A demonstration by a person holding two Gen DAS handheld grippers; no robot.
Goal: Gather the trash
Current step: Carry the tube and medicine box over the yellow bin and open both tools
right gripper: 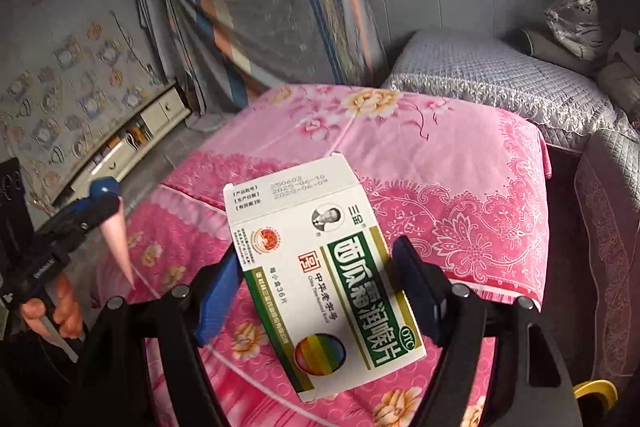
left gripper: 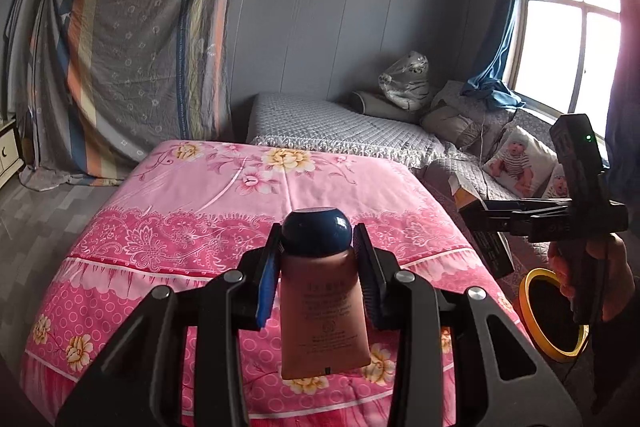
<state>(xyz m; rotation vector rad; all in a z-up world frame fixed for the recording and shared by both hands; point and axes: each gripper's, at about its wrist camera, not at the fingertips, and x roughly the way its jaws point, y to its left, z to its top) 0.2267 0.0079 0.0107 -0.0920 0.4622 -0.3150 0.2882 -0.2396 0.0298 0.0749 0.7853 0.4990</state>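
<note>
Left gripper (left gripper: 316, 267): jaws narrow, pads clamped on a pinkish-brown tube (left gripper: 320, 303) just below its dark blue cap (left gripper: 317, 229). Tube is held cap away from the camera, crimped end toward it, raised above the pink floral bedspread (left gripper: 200, 227).

Right gripper (right gripper: 320, 291): jaws set wide, closed on the long sides of a white-and-green medicine box (right gripper: 320, 279) with an end flap open (date print on the flap too blurred to read). Box sits tilted between the pads, also off the bedspread.

From the left wrist view, the right gripper and a hand (left gripper: 592, 275) show at the right edge, above a black bin with a yellow rim (left gripper: 528, 291) that stands beside the bed.

Background: grey quilted bed (left gripper: 340, 127), a striped sheet hung on the wall (left gripper: 132, 59), window with blue curtain (left gripper: 504, 39).
</note>
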